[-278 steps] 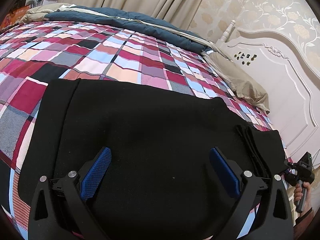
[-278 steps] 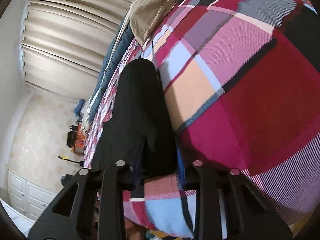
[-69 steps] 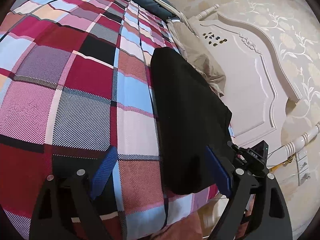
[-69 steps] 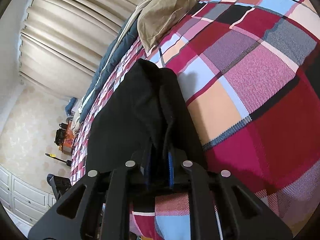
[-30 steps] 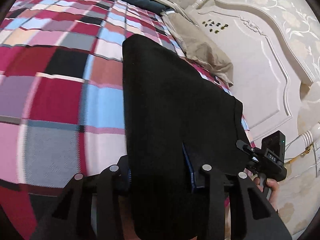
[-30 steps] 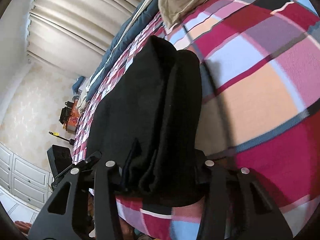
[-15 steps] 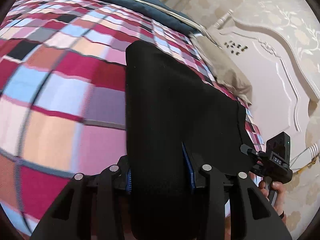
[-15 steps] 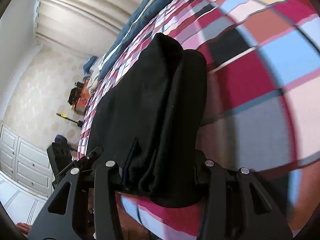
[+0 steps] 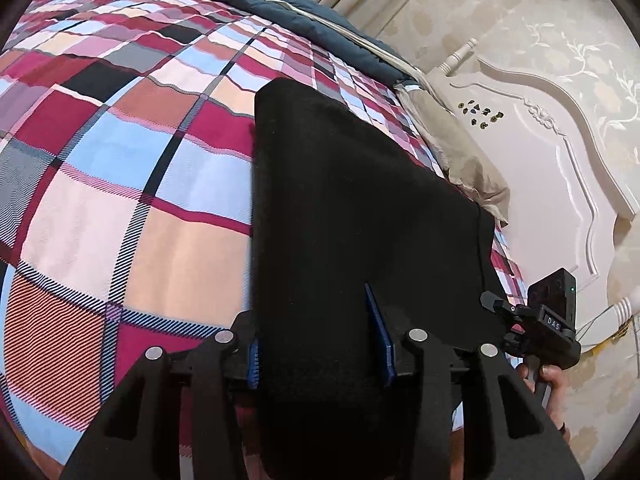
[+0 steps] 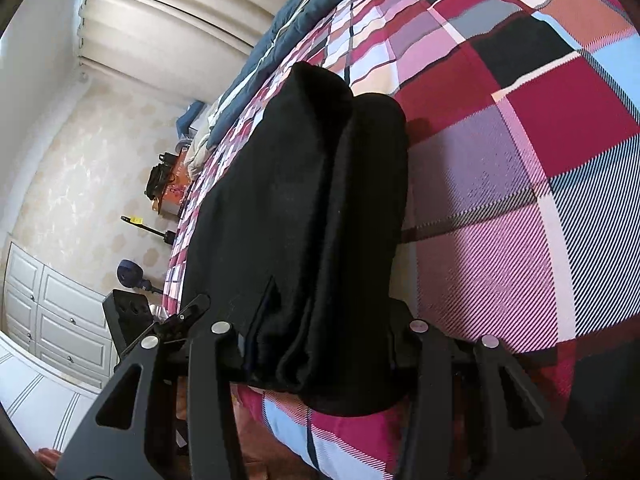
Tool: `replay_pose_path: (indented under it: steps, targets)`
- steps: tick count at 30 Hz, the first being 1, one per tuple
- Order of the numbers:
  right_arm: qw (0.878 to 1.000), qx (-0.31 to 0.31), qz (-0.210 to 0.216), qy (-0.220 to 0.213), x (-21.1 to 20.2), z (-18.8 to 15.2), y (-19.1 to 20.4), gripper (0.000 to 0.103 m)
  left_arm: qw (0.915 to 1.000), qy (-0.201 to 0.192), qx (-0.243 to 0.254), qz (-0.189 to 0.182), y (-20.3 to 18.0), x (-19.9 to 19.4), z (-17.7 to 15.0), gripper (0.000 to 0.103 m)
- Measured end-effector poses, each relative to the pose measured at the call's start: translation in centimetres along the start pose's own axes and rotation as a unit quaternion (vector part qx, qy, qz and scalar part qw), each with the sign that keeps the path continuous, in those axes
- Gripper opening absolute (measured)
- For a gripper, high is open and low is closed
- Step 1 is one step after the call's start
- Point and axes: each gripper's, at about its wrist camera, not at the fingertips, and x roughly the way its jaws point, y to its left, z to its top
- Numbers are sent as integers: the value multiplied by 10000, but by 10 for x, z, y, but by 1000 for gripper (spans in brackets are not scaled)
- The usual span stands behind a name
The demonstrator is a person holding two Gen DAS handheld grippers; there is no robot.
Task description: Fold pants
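The black pants (image 9: 352, 208) lie folded on the plaid bedspread (image 9: 120, 184) as a long dark strip. My left gripper (image 9: 318, 340) is shut on the near end of the pants, with blue pads pressed against the cloth on both sides. My right gripper (image 10: 320, 344) is shut on the thick folded edge of the pants (image 10: 304, 208) at the other corner. The right gripper also shows in the left wrist view (image 9: 536, 320), at the pants' right edge, held by a hand.
A tan pillow (image 9: 460, 152) and a white carved headboard (image 9: 560, 168) lie to the right. A dark blue duvet (image 9: 280, 4) runs along the bed's far side. A white cabinet (image 10: 52, 312) and small items stand beside the bed.
Both grippers have closed on the near end of the pants, which are now a narrower, thicker fold than 9 seconds ago. Both views have since swung across the bed with the pants held.
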Motion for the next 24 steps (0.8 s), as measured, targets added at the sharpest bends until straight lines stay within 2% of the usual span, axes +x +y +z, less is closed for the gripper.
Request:
replay_pose_path:
  steps: [8,11,14,18,20,24]
  targets:
    - [9998,12,147,-161,-1,-7,-2,45,9981,-158,-79,-596,18,5,-4,60]
    - [9993,-69,263,-272,-3,-10,-1,54,9958,-283,155,-859,14,3,-7,75]
    - [9990,-197,315,-262,-7,-10,5,68,9945,-391,311,-922,9,-7,-10,84]
    - [9986,-71,494,-200,-21,-4,5,85,9897,-544,-37,-1320,20,-27,-2,86]
    - [9981,-21,549,-266,-26,5,2,88,9866,-554,-293,-1504,31,-33,9,86]
    - [9985,-25,500,-239,-19,35,-3,90,9879,-421,-547,-1387,46,-19,36,86]
